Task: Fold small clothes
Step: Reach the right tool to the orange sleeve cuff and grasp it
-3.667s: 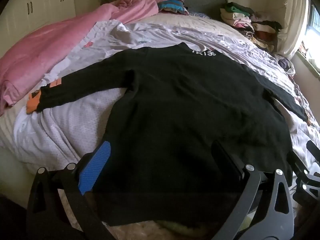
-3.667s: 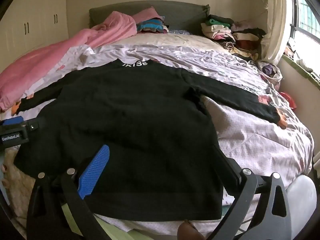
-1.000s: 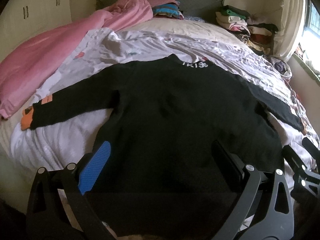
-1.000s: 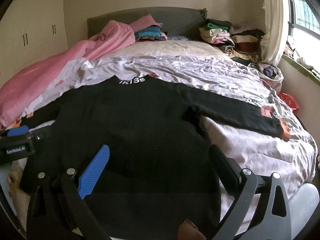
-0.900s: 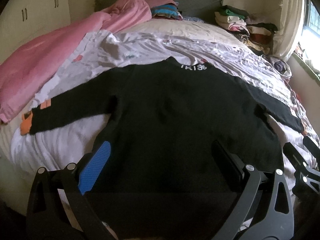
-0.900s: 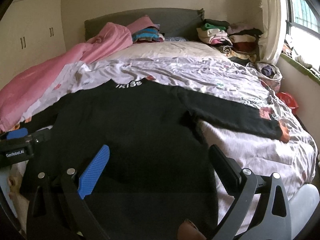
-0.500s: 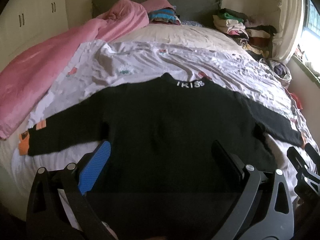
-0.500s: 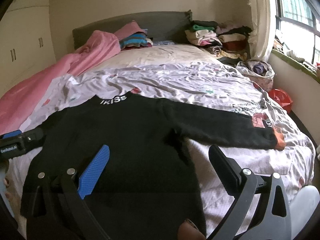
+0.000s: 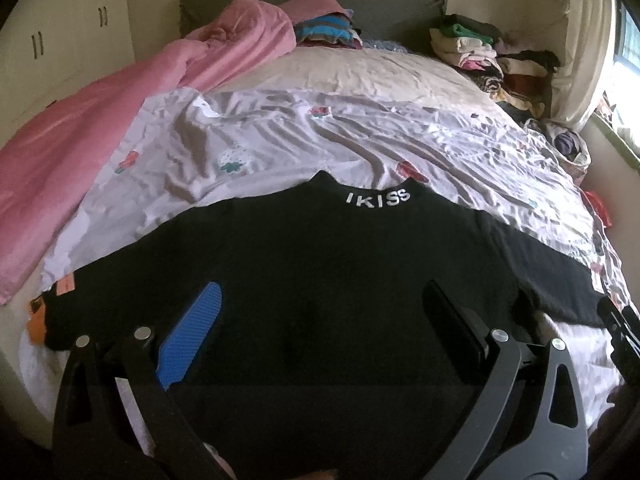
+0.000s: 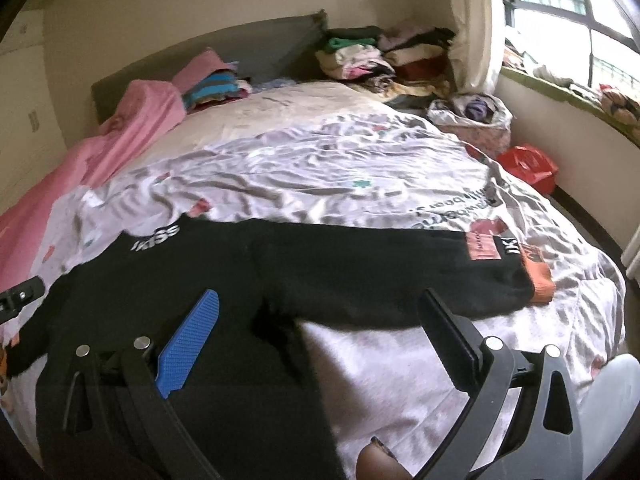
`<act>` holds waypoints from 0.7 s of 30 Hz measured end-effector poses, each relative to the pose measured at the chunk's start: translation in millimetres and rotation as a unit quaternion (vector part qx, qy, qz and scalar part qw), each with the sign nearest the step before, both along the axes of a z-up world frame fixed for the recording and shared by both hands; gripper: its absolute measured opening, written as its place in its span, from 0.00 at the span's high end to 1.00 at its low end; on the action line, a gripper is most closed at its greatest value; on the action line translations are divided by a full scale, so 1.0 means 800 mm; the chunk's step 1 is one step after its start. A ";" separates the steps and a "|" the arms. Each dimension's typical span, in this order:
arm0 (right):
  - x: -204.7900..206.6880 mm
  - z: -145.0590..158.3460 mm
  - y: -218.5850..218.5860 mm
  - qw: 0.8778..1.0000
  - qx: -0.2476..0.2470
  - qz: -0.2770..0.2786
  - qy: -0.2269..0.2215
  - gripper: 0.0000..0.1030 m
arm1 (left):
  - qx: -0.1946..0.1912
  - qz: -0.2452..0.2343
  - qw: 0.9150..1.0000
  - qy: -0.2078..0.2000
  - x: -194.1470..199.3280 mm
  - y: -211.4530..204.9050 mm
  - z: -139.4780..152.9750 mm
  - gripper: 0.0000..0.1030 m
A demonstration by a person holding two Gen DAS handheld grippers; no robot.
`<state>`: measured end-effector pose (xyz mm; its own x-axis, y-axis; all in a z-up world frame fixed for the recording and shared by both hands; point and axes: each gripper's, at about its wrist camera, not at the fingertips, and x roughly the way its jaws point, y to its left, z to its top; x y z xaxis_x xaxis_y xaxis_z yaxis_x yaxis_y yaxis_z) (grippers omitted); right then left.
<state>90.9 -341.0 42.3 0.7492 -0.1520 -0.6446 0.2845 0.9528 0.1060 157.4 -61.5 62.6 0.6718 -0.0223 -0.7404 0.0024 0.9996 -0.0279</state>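
Note:
A black long-sleeved sweater lies flat on the bed, sleeves spread out, white "IKISS" lettering on its collar. It also shows in the right wrist view. Its right sleeve ends in an orange cuff; the left cuff is orange too. My left gripper is open and empty above the sweater's body. My right gripper is open and empty above the right armpit and sleeve.
The bed has a wrinkled white printed sheet. A pink quilt lies along the left side. Folded clothes are stacked at the headboard. A red bag sits on the floor by the window wall.
Both grippers have risen and pulled back from the hem. The right gripper has turned to the right, toward the right sleeve. The sweater has not moved.

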 end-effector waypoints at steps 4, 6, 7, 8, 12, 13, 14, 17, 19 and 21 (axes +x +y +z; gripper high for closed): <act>0.015 -0.012 -0.028 0.999 0.006 -0.032 0.010 0.04 | -0.005 -0.012 1.000 0.010 0.021 -0.008 -0.005 0.08; 0.019 -0.017 -0.040 0.999 0.011 -0.045 0.015 0.04 | -0.006 -0.009 1.000 0.012 0.030 -0.007 -0.008 0.08; 0.021 -0.020 -0.046 0.998 0.012 -0.053 0.018 0.04 | -0.008 -0.010 1.000 0.012 0.034 -0.007 -0.009 0.08; 0.023 -0.023 -0.054 0.998 0.015 -0.063 0.020 0.04 | -0.011 -0.010 1.000 0.015 0.039 -0.007 -0.011 0.08; 0.027 -0.032 -0.080 0.995 0.025 -0.096 0.025 0.04 | -0.014 -0.008 1.000 0.021 0.056 -0.008 -0.021 0.08; 0.027 -0.034 -0.085 0.994 0.027 -0.102 0.026 0.04 | -0.014 -0.006 1.000 0.021 0.058 -0.008 -0.022 0.08; 0.027 -0.036 -0.092 0.993 0.027 -0.112 0.029 0.04 | -0.015 -0.005 1.000 0.023 0.062 -0.008 -0.025 0.08; 0.027 -0.044 -0.112 0.990 0.032 -0.131 0.036 0.04 | -0.020 -0.005 1.000 0.024 0.071 -0.011 -0.034 0.08; 0.026 -0.052 -0.129 0.987 0.046 -0.148 0.042 0.04 | -0.021 -0.005 1.000 0.023 0.076 -0.014 -0.040 0.08; 0.024 -0.060 -0.141 0.984 0.058 -0.160 0.047 0.04 | -0.026 -0.007 0.999 0.028 0.081 -0.018 -0.049 0.08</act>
<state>110.3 -454.0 -5.6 0.6112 -0.2914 -0.7359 0.5814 0.7962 0.1676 222.1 -75.9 23.7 0.6287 -0.0708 -0.7744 0.0141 0.9967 -0.0796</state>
